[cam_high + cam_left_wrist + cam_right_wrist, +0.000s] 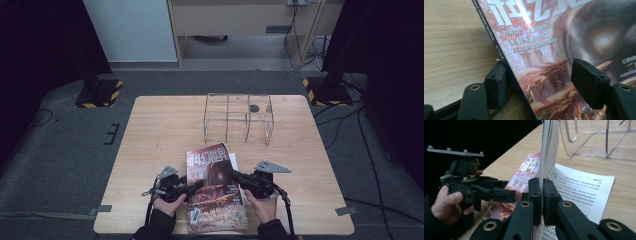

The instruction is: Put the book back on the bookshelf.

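A magazine (215, 192) with a red-brown cover lies near the table's front edge. My right gripper (233, 174) comes in from the right and is shut on the edge of its cover and a few pages (548, 152), which stand up on edge between the pads. Under them lies a white printed page (584, 187). My left gripper (196, 186) is at the magazine's spine (499, 53), open: one jaw sits on the table beside the spine, the other hangs over the cover (544, 50), not pressing. In the right gripper view the left gripper (507, 194) is held by a hand.
A clear acrylic divided box (239, 117) stands at the back middle of the wooden table (160, 130), and looms close behind the lifted pages (599, 140). Black stands with striped bases sit on the floor beyond both far corners.
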